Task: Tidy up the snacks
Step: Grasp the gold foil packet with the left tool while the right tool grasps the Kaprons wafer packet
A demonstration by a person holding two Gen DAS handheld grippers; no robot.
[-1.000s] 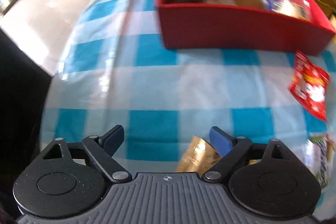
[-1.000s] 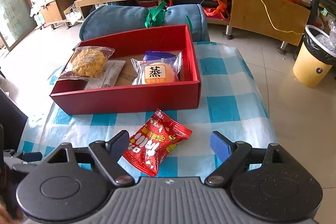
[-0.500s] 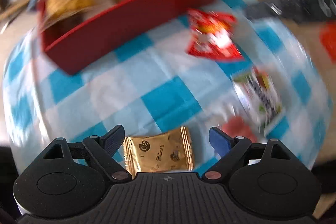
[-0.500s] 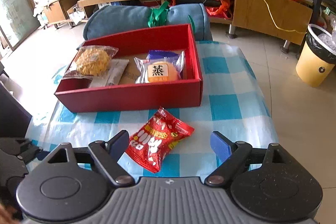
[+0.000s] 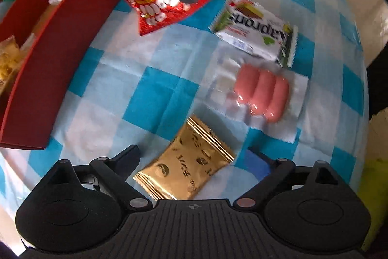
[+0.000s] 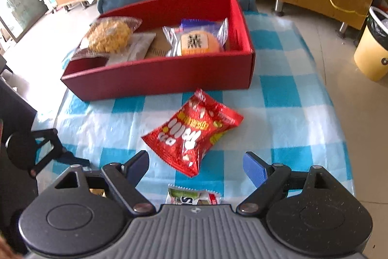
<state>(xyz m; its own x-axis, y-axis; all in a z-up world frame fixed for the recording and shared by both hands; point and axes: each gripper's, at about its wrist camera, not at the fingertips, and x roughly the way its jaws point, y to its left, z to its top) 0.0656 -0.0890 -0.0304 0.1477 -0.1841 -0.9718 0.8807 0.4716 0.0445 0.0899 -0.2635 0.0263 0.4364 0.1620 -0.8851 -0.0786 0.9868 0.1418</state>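
Hovering my left gripper over the gold packet, its jaws are opening around it without touching, ready to pinch. My right gripper hangs wide open and empty above the red bag (red box just beyond).

A glossy gold foil packet and a shiny red plastic snack bag lie on the creased, checked cloth. The red box looks like matt cardboard. Pink sausages sit in clear film.
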